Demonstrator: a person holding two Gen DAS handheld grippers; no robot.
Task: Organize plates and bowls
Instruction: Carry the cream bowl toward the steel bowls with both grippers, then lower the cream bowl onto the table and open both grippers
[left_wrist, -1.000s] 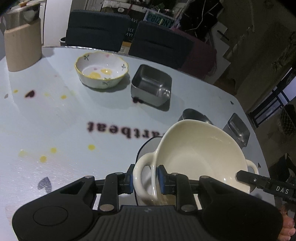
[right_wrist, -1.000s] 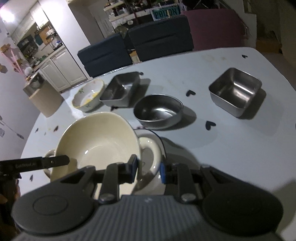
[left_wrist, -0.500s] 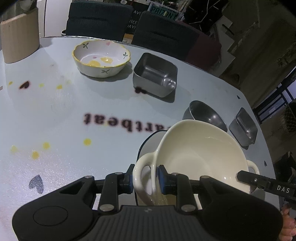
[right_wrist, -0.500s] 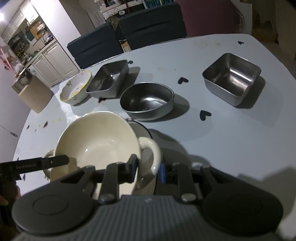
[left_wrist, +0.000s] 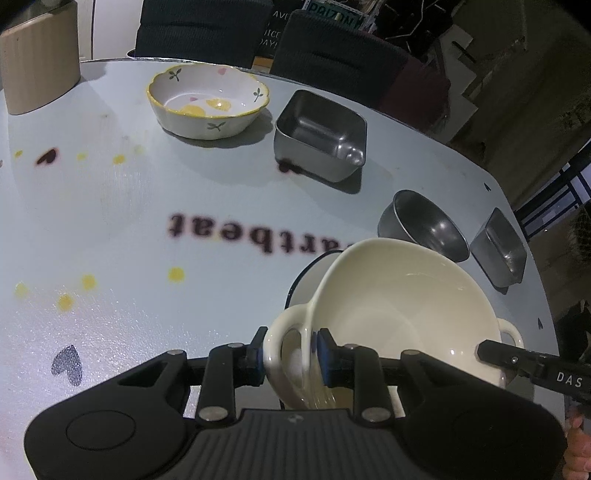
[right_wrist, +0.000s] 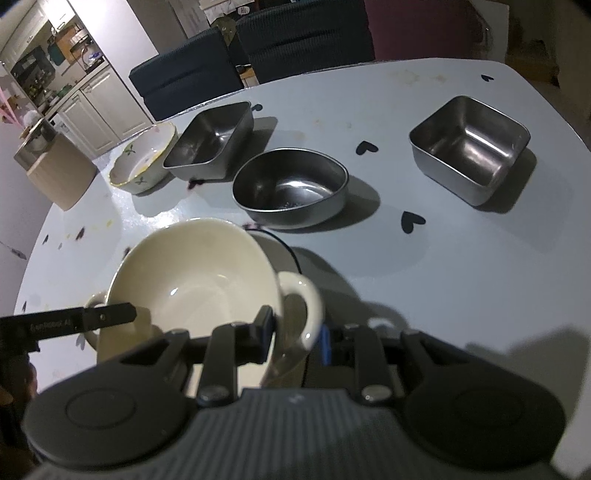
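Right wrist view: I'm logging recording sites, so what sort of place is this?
Probably a home dining area: a table with bowls, dark chairs behind it, and kitchen cabinets beyond.

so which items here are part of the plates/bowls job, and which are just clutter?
Job:
- cream two-handled bowl, held at both handles by left gripper and right gripper
- black-rimmed plate beneath it
- floral bowl
- round steel bowl
- two square steel containers

Lying about:
- tan block at the table's far edge
- chairs
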